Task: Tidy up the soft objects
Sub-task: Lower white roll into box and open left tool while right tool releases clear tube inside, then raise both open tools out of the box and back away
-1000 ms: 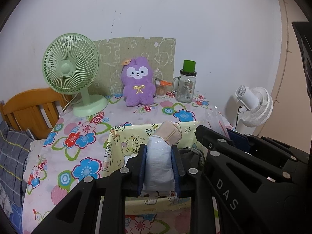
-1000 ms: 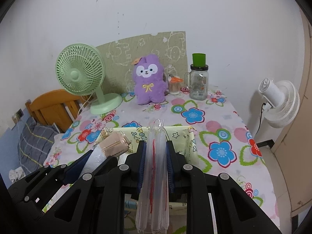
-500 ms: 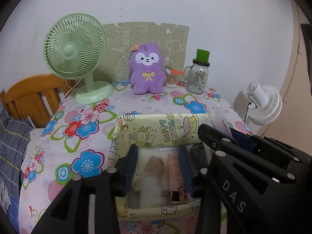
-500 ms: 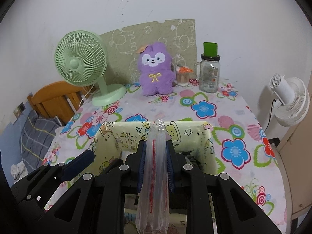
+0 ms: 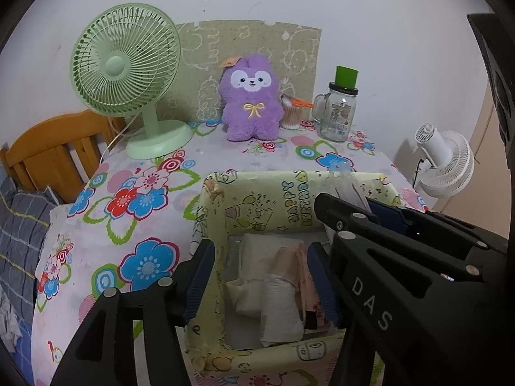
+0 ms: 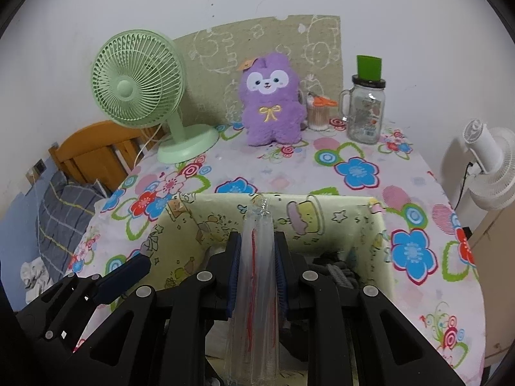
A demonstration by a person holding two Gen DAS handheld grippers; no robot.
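My left tongs (image 5: 260,276) have just been opening over the yellow box (image 5: 257,199); the white packet (image 5: 276,299) lies loose between the pads, inside the box. My right tongs (image 6: 256,270) are clamped on a clear plastic bag (image 6: 256,305), upright above the box. Purple plush toy (image 6: 272,99) at twelve o'clock on the tabletop (image 6: 289,173).

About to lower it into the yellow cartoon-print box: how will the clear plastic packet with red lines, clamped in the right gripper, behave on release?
The clear plastic packet looks thin and light, so it will probably flop or lean over. Its glossy film may slide off the right gripper. Likely not fragile.
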